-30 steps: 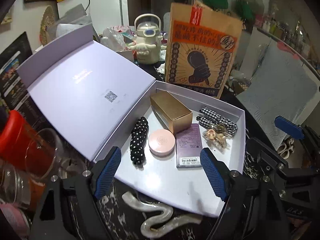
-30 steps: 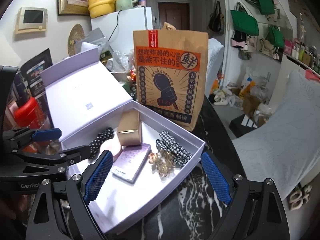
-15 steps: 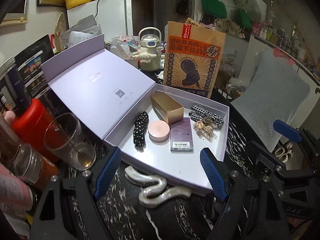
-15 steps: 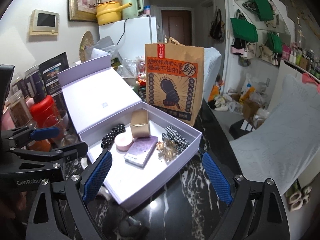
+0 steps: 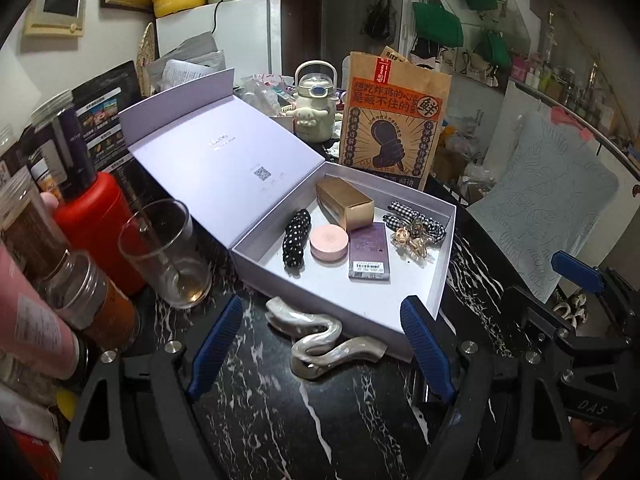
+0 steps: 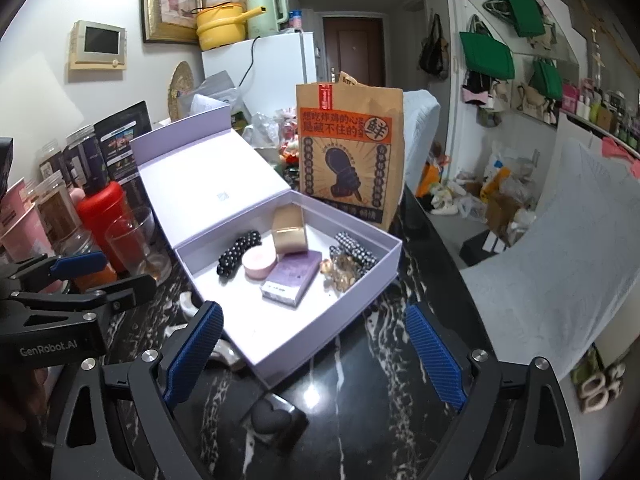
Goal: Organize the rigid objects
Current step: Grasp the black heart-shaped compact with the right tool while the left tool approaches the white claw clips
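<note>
Though outside the box (image 5: 438, 280), pearly wavy clip (image 5: 324, 338).

Paper bag (image 5: 394, 128) stands behind kettle-shaped jug (image 5: 314, 106).

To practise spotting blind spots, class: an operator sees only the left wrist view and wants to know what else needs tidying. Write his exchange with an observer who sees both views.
Operator: From the left wrist view, only the pearly wavy clip lies outside the lavender box. Is anything else loose?
Observer: Yes. A dark heart-shaped item lies on the marble table, just in front of the box's near corner.
Operator: Is the right gripper free to take it?
Observer: Its own view shows the fingers wide apart and holding nothing.
</note>
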Demonstrator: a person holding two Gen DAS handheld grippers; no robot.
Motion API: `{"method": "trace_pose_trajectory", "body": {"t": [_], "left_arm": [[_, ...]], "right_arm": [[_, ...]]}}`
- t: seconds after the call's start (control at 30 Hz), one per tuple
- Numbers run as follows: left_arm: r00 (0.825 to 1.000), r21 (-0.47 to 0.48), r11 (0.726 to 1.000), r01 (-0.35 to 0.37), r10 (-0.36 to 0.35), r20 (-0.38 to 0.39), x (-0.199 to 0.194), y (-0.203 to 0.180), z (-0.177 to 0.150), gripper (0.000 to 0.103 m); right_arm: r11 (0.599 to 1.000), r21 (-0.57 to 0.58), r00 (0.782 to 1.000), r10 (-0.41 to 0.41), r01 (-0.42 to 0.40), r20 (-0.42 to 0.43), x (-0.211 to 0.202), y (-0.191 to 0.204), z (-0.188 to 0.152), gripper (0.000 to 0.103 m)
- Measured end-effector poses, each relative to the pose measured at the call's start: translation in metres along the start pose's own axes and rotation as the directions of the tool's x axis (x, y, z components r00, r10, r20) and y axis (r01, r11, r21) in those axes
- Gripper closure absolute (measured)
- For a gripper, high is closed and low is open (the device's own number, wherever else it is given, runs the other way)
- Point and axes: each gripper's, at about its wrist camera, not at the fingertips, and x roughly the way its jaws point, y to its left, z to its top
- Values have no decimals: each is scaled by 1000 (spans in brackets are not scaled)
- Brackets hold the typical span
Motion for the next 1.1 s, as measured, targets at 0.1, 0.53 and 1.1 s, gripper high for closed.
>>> {"method": "trace_pose_trajectory", "body": {"t": [0.1, 0.53, 1.1], "left_arm": [[1000, -7, 1000, 1, -1, -3, -2, 3, -6, 22], [1000, -20, 1000, -18, 18, -2, -4, 19, -30, 22], [998, -18, 998, 64, -64, -25, 22, 25, -61, 22]], "right_arm": [[1000, 3, 1000, 6, -6, -4, -3, 0, -6, 9], [999, -20, 999, 33, -34, -32, 2, 14, -31, 5], [995, -52, 987, 72, -80, -146, 40, 24, -74, 1]]}}
